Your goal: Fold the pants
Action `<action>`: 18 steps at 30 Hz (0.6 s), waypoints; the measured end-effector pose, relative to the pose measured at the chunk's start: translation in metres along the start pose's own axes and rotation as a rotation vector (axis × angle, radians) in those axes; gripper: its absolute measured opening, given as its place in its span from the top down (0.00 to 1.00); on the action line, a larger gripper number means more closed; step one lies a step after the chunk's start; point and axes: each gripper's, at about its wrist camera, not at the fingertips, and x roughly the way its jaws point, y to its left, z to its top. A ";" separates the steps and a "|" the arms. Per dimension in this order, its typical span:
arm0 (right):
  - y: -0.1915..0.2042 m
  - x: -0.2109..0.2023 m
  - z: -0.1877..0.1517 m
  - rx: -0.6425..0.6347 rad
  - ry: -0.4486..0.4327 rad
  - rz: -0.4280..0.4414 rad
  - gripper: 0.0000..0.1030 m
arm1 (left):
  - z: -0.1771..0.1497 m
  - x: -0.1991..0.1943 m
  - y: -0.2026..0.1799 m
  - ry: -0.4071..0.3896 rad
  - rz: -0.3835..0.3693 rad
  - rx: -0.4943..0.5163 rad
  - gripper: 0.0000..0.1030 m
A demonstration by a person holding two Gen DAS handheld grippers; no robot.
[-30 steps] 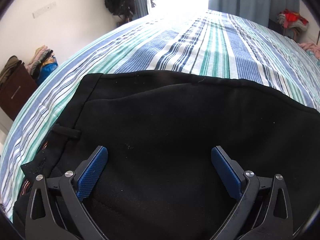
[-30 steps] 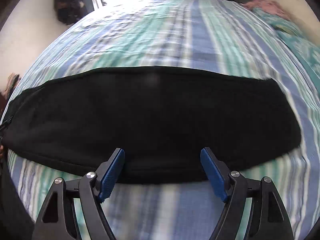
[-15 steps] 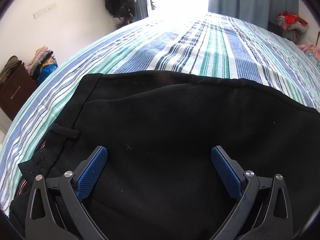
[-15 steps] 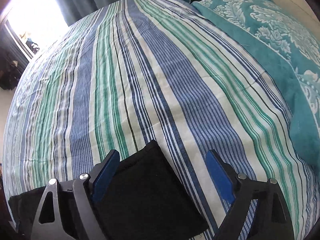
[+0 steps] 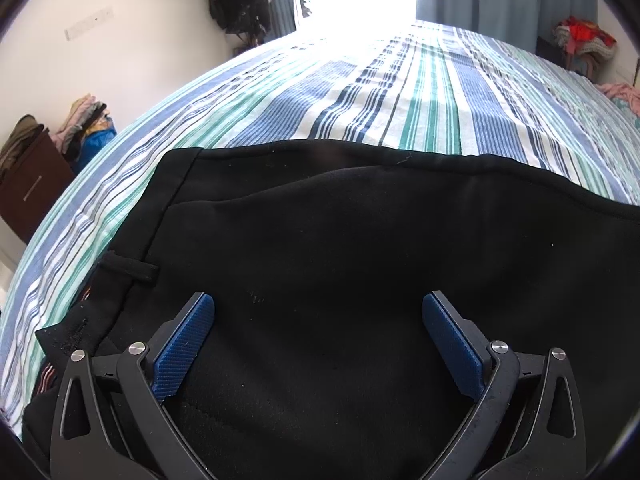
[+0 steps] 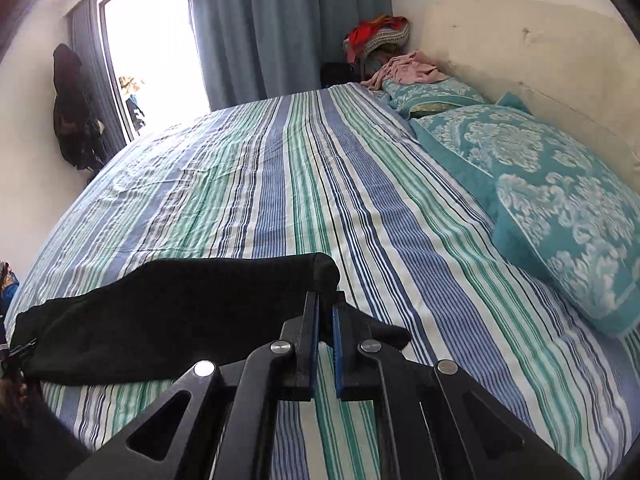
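Black pants (image 5: pixel 320 240) lie across a striped bed sheet (image 5: pixel 400 92). In the left wrist view their waist end with a belt loop (image 5: pixel 128 270) fills the lower half. My left gripper (image 5: pixel 318 308) hovers over that waist part, open, with its blue pads (image 5: pixel 184 344) wide apart and only flat cloth below. In the right wrist view the pants (image 6: pixel 160 312) stretch to the left, and the leg's end is raised off the sheet (image 6: pixel 280 180). My right gripper (image 6: pixel 325 304) is shut on that leg end, the cloth pinched between its pads.
Two teal patterned pillows (image 6: pixel 560 200) lie along the headboard at the right. Piled clothes (image 6: pixel 380 36) sit in the far corner by blue curtains (image 6: pixel 288 28). A dark cabinet (image 5: pixel 28 188) with clothes on it stands left of the bed.
The right gripper swung from the middle of the leg to its end, shut on the cloth and lifted it off the sheet. The left gripper and the waist part stayed put.
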 end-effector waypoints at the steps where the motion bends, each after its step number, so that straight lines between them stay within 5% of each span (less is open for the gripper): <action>1: -0.010 -0.026 -0.027 0.052 -0.002 -0.024 0.95 | 0.001 0.000 -0.001 0.004 0.004 0.004 0.01; 5: -0.074 -0.067 -0.141 0.336 0.175 -0.342 0.90 | 0.004 -0.004 -0.008 0.018 0.062 0.037 0.01; 7: -0.109 -0.087 -0.172 0.640 0.208 -0.399 0.83 | 0.008 -0.014 -0.016 0.049 0.123 0.085 0.01; 8: -0.120 -0.107 -0.178 0.713 0.144 -0.381 0.70 | 0.009 -0.023 -0.020 0.074 0.135 0.128 0.01; 9: -0.120 -0.128 -0.179 0.729 0.063 -0.386 0.46 | 0.007 -0.034 -0.023 0.082 0.130 0.163 0.01; 11: -0.104 -0.162 -0.177 0.691 -0.052 -0.463 0.17 | -0.006 -0.068 -0.021 0.042 0.068 0.166 0.01; 14: -0.069 -0.184 -0.170 0.607 -0.109 -0.376 0.15 | -0.044 -0.121 -0.008 -0.011 -0.092 0.169 0.01; 18: -0.003 -0.182 -0.172 0.451 -0.064 -0.246 0.15 | -0.094 -0.148 0.017 0.004 -0.132 0.130 0.01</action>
